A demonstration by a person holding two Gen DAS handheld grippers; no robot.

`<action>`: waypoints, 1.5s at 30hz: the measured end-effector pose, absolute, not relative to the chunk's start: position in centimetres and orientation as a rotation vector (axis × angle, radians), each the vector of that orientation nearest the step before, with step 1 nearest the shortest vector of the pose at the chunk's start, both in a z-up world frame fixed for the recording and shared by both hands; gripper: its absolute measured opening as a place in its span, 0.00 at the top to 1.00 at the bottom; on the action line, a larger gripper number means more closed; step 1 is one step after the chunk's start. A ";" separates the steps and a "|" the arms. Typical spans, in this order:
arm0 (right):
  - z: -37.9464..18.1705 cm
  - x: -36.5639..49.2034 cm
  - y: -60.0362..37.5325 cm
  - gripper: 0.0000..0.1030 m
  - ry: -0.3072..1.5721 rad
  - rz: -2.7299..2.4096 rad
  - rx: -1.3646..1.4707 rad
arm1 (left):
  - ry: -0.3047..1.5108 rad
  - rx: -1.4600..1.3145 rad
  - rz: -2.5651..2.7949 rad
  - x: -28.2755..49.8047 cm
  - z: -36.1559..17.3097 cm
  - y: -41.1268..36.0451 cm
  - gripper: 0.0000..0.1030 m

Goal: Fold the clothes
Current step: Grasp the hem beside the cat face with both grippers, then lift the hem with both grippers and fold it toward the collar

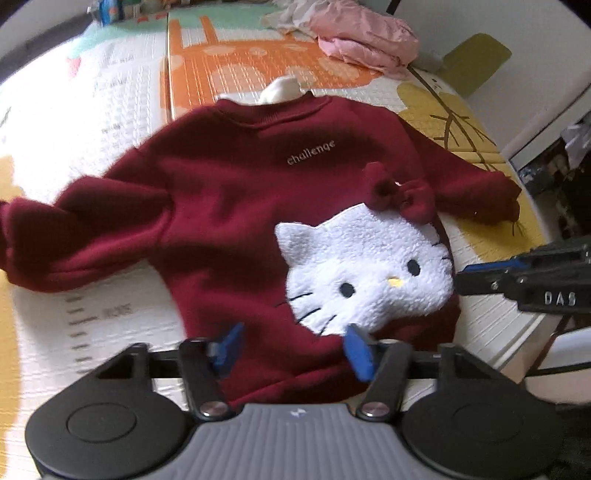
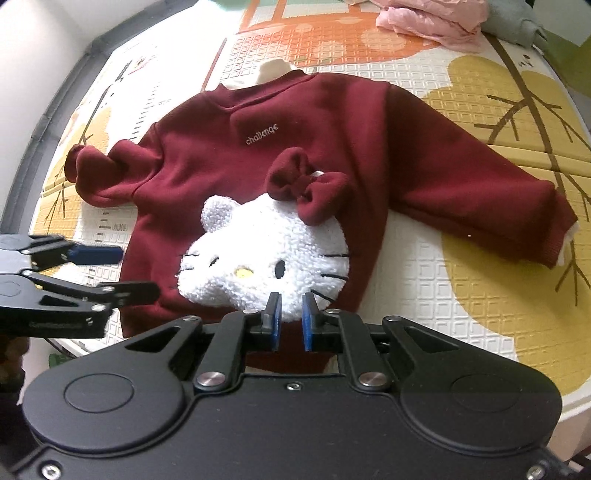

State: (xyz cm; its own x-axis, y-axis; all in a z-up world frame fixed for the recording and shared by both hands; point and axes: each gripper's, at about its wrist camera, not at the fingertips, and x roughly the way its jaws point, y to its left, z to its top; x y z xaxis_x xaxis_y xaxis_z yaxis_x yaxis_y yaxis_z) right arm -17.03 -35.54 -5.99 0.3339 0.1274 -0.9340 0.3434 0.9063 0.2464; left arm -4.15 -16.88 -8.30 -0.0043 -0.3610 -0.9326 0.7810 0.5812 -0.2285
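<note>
A dark red child's sweatshirt [image 1: 229,206] with a white fluffy cat face [image 1: 362,273] and a red bow lies face up on the play mat; it also shows in the right wrist view [image 2: 280,147]. Both sleeves are spread out to the sides. My left gripper [image 1: 291,350] is open, its blue pads over the hem near the left bottom part. My right gripper [image 2: 291,325] is open with a narrow gap, at the hem just below the cat face [image 2: 266,258]. Each gripper shows in the other's view, the right one [image 1: 517,280] and the left one [image 2: 110,273].
The patterned play mat [image 2: 461,288] covers the surface. A crumpled pink garment [image 1: 365,37] lies at the far end, also seen in the right wrist view [image 2: 432,18], with a grey cloth [image 2: 517,22] beside it. The mat's edge runs along the right in the left wrist view.
</note>
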 end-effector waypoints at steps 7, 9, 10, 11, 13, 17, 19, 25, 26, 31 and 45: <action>-6.7 -16.2 -35.3 0.90 1.229 -0.146 0.459 | 1.300 0.383 -0.975 -5.0 -9.2 -18.7 0.64; -6.8 -16.1 -35.2 0.90 1.228 -0.139 0.458 | 1.297 0.377 -0.981 -5.2 -9.2 -19.0 0.67; -6.9 -16.1 -35.1 0.90 1.227 -0.137 0.459 | 1.295 0.369 -0.987 -5.3 -9.2 -19.2 0.70; -6.9 -16.0 -35.1 0.90 1.226 -0.134 0.459 | 1.290 0.356 -0.992 -5.3 -9.1 -19.3 0.75; -7.1 -15.9 -35.1 0.90 1.221 -0.132 0.468 | 1.286 0.325 -0.996 -5.1 -9.2 -19.4 0.79; -7.6 -15.6 -34.9 0.90 1.219 -0.126 0.489 | 1.296 0.315 -0.984 -5.1 -10.1 -19.9 0.83; -8.1 -15.4 -34.9 0.90 1.226 -0.121 0.496 | 1.300 0.321 -0.978 -5.1 -10.7 -20.2 0.83; -10.4 -15.1 -34.9 0.91 1.270 -0.133 0.501 | 1.325 0.385 -0.946 -5.1 -12.6 -20.1 0.83; -10.8 -15.1 -35.0 0.93 1.273 -0.135 0.503 | 1.319 0.393 -0.949 -5.1 -12.6 -20.1 0.83; -12.3 -15.2 -35.5 0.94 1.282 -0.141 0.524 | 1.280 0.452 -0.901 -5.1 -12.5 -19.4 0.90; -11.9 -16.4 -36.2 0.94 1.266 -0.179 0.565 | 1.264 0.458 -0.731 -2.3 -12.3 -14.7 0.90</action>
